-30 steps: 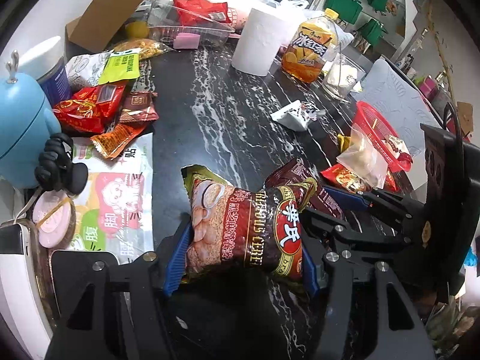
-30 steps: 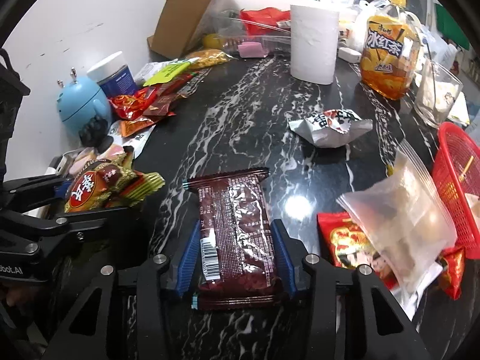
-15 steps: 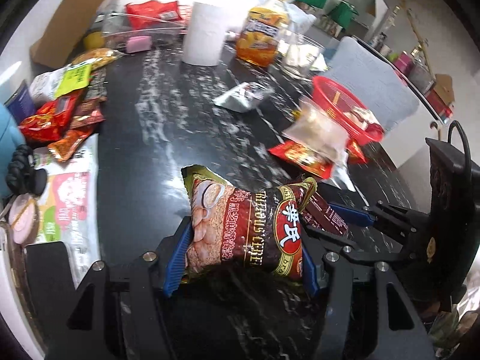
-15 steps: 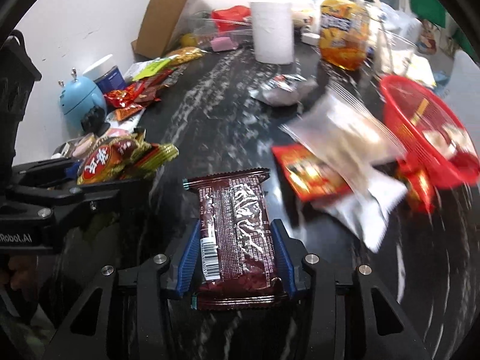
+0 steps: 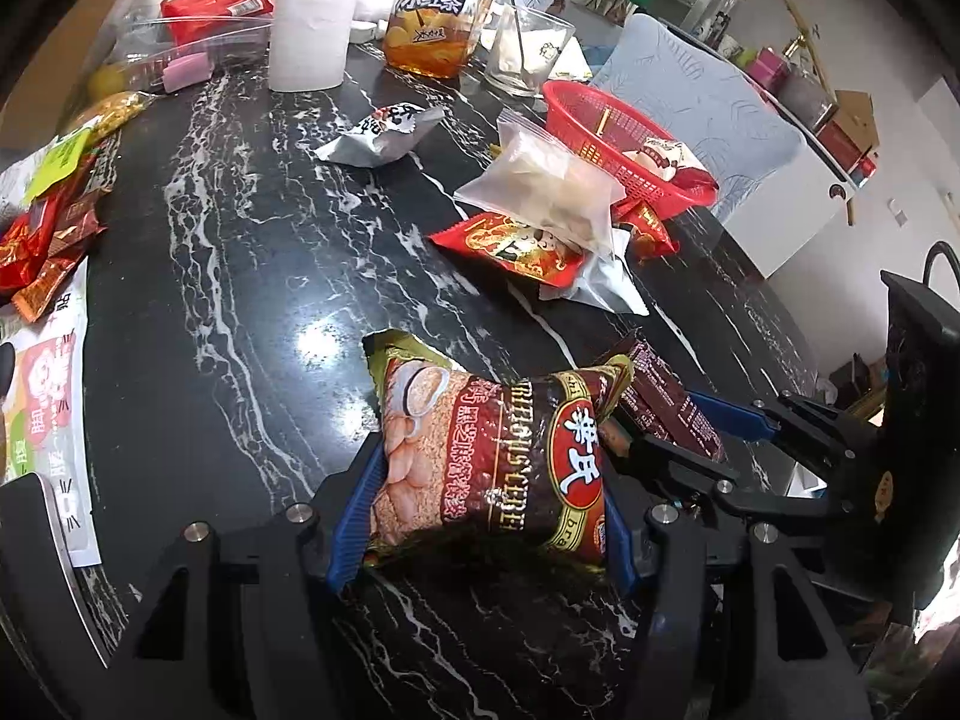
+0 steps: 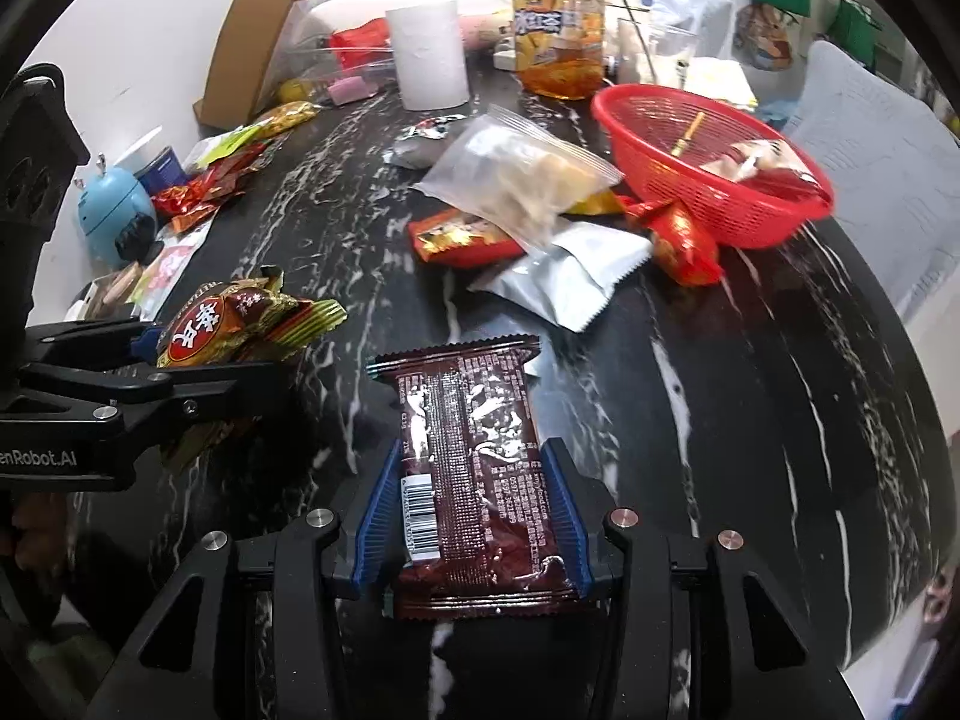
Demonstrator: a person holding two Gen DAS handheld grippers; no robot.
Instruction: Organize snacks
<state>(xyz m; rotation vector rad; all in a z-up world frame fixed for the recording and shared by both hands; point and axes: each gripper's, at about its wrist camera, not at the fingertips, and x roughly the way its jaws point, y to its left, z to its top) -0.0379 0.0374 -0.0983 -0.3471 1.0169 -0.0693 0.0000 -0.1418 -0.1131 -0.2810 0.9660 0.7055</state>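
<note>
We are holding a puffy brown-and-gold cereal snack bag point(image 5: 492, 456) clamped between the blue pads of our left gripper point(image 5: 480, 498), above the black white-veined marble tabletop point(image 5: 240, 252). Our right gripper point(image 6: 471, 513) is pinching a flat dark-brown foil snack packet point(image 6: 474, 468) crosswise. Ahead, a red plastic mesh basket point(image 6: 708, 144) is sitting near the table's far right edge, with a clear zip bag point(image 6: 516, 174) just beside it.

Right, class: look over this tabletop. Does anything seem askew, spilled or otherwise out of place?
Yes. The red basket holds only a packet or two, while a clear zip bag, red packet and silver pouch lie heaped beside it on the table. A crumpled silver wrapper lies alone mid-table. Nothing looks spilled.
</note>
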